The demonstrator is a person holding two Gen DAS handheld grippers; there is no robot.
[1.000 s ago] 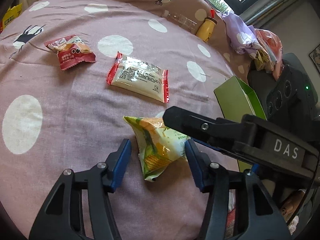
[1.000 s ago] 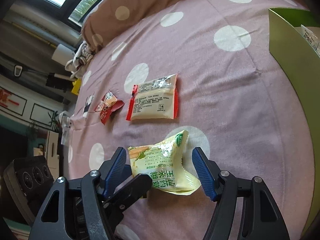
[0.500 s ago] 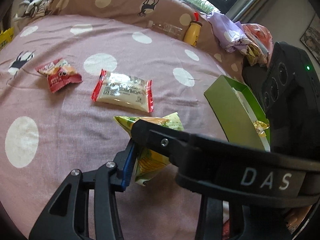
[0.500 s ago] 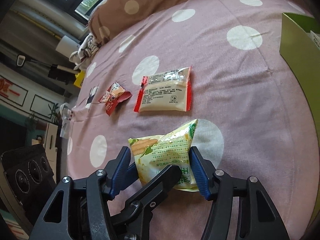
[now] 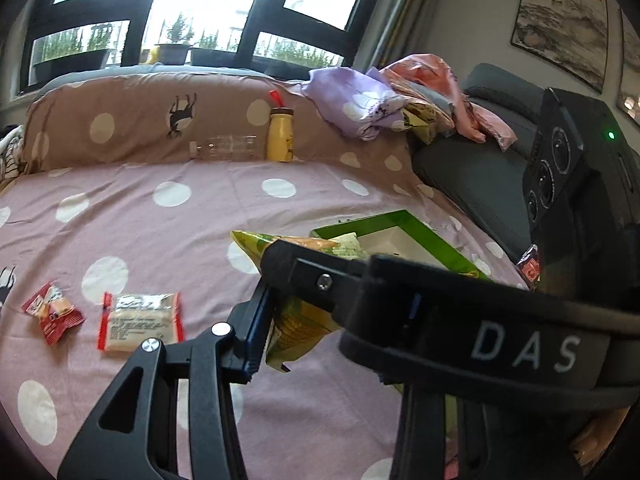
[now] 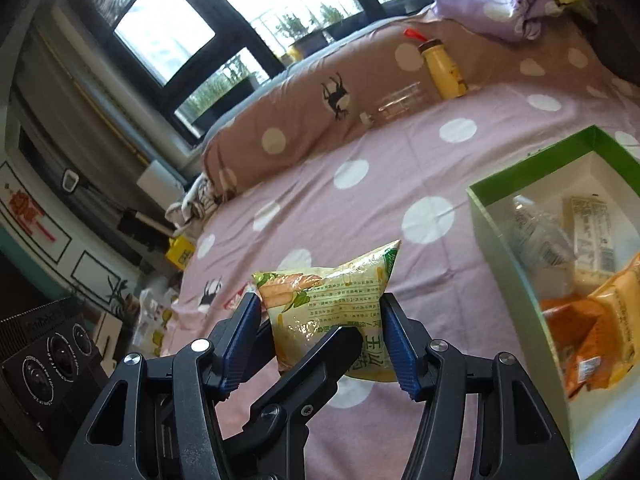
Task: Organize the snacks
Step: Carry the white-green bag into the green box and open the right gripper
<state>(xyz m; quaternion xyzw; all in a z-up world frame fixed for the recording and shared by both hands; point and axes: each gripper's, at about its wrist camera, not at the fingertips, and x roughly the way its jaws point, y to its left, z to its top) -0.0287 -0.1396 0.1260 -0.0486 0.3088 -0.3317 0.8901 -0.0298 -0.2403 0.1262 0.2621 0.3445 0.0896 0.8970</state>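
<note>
One yellow-green snack packet is clamped between the blue pads of the right gripper and is also pinched by the left gripper, both jaws pressed on it, so that it is held clear of the pink dotted bedspread. To the right of the grippers one green box is seen with several packets inside. Farther left of the left gripper, two packets lie flat, one white-and-red packet and one small red packet; beyond, one yellow bottle and one clear bottle rest against the brown pillow.
</note>
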